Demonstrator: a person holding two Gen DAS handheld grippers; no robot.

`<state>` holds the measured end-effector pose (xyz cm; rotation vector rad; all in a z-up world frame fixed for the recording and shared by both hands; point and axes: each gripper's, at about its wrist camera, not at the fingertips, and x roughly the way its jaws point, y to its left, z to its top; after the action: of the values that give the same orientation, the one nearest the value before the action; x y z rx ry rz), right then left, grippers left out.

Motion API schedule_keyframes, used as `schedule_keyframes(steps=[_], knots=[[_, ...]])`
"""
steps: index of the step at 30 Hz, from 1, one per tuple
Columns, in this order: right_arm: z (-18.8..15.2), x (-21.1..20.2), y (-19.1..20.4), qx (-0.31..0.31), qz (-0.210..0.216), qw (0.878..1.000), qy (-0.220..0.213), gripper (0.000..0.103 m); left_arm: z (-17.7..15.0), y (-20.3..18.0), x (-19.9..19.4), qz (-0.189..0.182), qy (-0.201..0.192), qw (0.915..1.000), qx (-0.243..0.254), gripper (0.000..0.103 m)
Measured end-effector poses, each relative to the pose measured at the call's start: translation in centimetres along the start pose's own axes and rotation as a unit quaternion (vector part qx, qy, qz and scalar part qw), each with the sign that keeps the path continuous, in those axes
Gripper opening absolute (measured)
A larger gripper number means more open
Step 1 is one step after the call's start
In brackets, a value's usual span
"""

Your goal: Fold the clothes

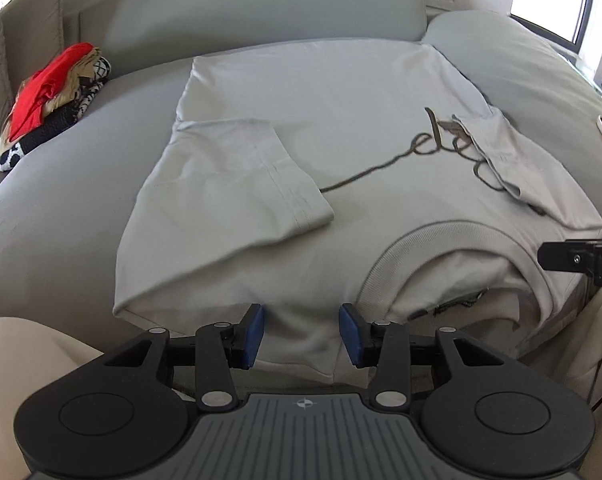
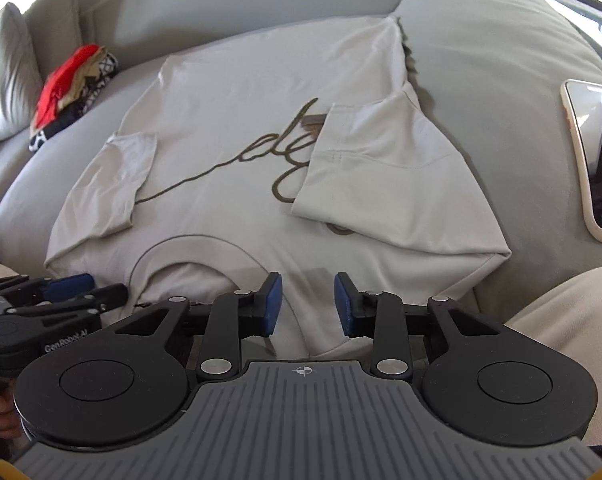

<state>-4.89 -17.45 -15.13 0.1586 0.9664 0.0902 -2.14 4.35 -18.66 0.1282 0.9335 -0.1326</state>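
Right under my left tongs (image 1: pixel 301 334) lies the collar edge of the beige T-shirt (image 1: pixel 341 128), and the blue pads (image 1: pixel 252 334) stand well apart with nothing between them but open air above the cloth. My right tongs (image 2: pixel 305 306) are spread just as wide and hold nothing either; they hover over the shoulder of the shirt, just to the right of the ribbed neckline (image 2: pixel 189 246). Ahead of both tongs the shirt is spread flat on the grey sofa (image 2: pixel 481 40), front up, dark script lettering (image 2: pixel 261 152) across the chest. Both sleeves are folded inward onto the body, the right one covering the end of the lettering. Far ahead to the left of my tongs sits a pile of red and patterned clothes (image 1: pixel 57 96). Off to the right of my right tongs a phone (image 2: pixel 597 160) lies on the cushion.
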Motion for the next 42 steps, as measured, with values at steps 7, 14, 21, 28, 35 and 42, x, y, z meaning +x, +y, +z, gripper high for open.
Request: schedule_keyframes(steps=[7,14,21,28,35,42], knots=[[-0.4,1.5,-0.8,0.015,-0.008,1.0,0.023,0.036,-0.4,-0.5,0.3,-0.004,0.019,0.9998,0.006,0.039],[-2.9,3.6,-1.2,0.049,0.022,0.984,0.169,0.031,-1.6,-1.7,1.2,-0.017,0.095,0.9945,0.04,0.039],[1.0,-2.2,-1.7,0.068,0.05,0.996,0.034,0.046,0.9,0.2,-2.8,-0.036,0.027,0.9988,0.017,0.039],[8.7,-7.5,-1.6,0.044,0.055,0.995,-0.068,0.07,8.5,3.3,-7.5,0.026,-0.049,0.9979,-0.032,0.063],[14.4,-7.9,-2.0,0.047,0.025,0.994,-0.097,0.074,13.2,3.9,-7.6,0.069,-0.052,0.9952,-0.047,0.074],[17.5,-7.2,-2.8,0.06,0.013,0.993,-0.104,0.083,15.2,4.7,-6.6,0.06,-0.054,0.9956,-0.048,0.08]])
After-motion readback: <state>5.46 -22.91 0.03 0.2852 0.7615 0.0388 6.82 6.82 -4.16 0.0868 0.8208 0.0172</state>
